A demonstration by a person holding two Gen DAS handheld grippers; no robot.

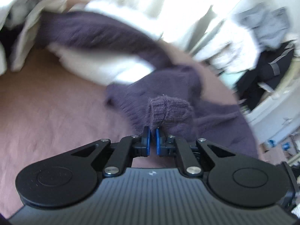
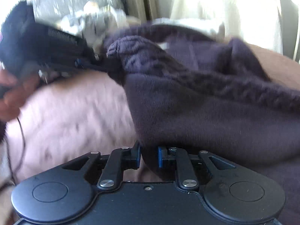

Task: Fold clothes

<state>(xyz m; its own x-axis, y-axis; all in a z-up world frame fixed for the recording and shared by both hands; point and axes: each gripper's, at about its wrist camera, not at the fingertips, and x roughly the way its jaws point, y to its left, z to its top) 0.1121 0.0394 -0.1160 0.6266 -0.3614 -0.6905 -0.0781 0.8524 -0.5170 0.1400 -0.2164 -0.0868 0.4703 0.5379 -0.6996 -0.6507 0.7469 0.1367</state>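
A dark purple knitted sweater [image 1: 116, 35] lies spread over a pink bedsheet [image 1: 46, 108]. My left gripper [image 1: 152, 131] is shut on a ribbed edge of the sweater [image 1: 168, 110] and holds it bunched just above its fingertips. In the right wrist view the sweater [image 2: 215, 116] fills the right half, and my right gripper [image 2: 149, 150] is shut on a fold of it. The left gripper also shows in the right wrist view [image 2: 105, 60] at upper left, held by a hand, clamping the ribbed edge. Both views are blurred by motion.
A white pillow [image 1: 97, 63] lies partly under the sweater. Pale clothes [image 1: 234, 52] and dark items [image 1: 266, 75] are piled at the right beside the bed. A white curtain or wall [image 2: 225, 5] stands behind the bed. A thin cable [image 2: 21, 131] hangs at left.
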